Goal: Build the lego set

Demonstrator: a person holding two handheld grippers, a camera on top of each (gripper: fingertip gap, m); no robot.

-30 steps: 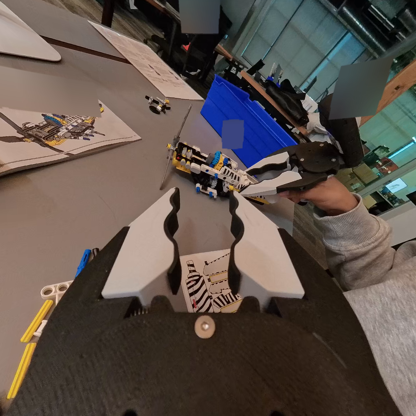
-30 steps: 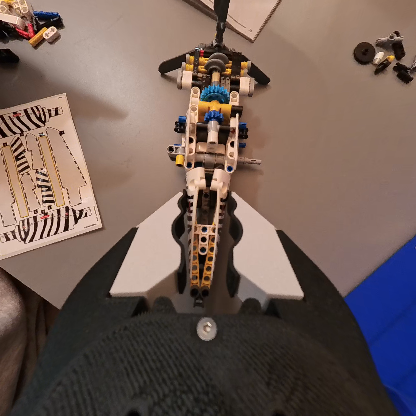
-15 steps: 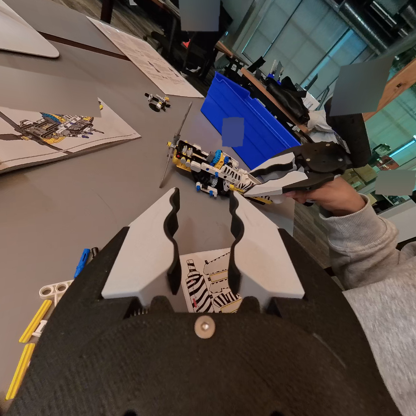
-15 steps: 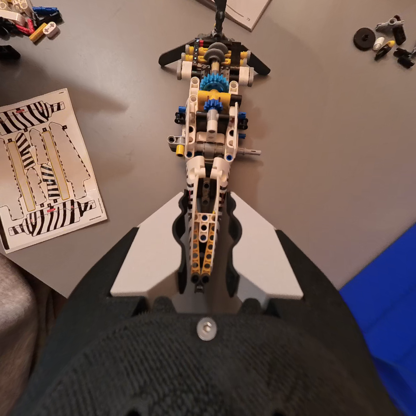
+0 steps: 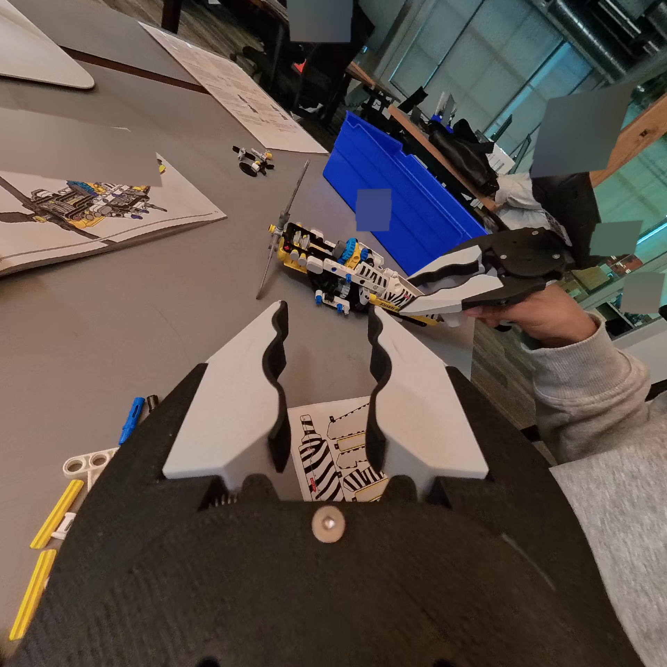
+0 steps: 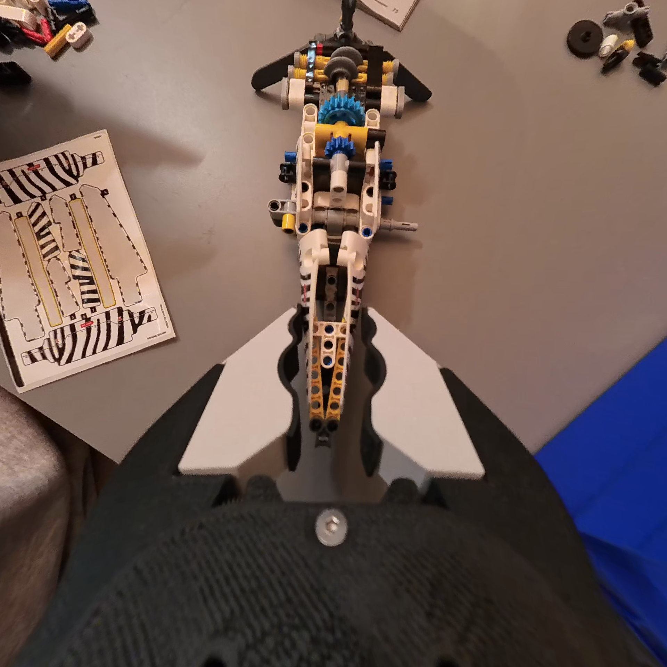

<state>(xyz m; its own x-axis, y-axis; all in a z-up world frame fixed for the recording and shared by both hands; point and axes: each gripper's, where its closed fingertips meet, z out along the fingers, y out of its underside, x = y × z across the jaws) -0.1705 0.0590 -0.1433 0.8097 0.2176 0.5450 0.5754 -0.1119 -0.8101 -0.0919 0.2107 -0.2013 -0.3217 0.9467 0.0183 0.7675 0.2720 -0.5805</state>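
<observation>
A half-built helicopter model [image 6: 339, 180] in white, yellow, black and zebra stripes lies on the grey table, blue gears on top and its rotor at the far end; it also shows in the left wrist view [image 5: 335, 267]. My right gripper [image 6: 332, 310] is open, its jaws straddling the model's yellow tapered tail, fingertips close beside the white side panels. The left wrist view shows it [image 5: 406, 294] at the tail. My left gripper [image 5: 326, 310] is open and empty, above a zebra sticker sheet [image 5: 332, 451], short of the model.
The sticker sheet [image 6: 72, 260] lies left of the model. An open instruction book [image 5: 90, 209] lies beyond. A blue bin [image 5: 397, 202] stands right of the model. Loose parts lie at far right [image 6: 613, 39], far left [image 6: 43, 25], and beside my left gripper [image 5: 54, 512]. My hands' fingertips stand some 20 cm from each other.
My right gripper has drawn back a little along the tail while the model stayed on the table. My left gripper has barely moved.
</observation>
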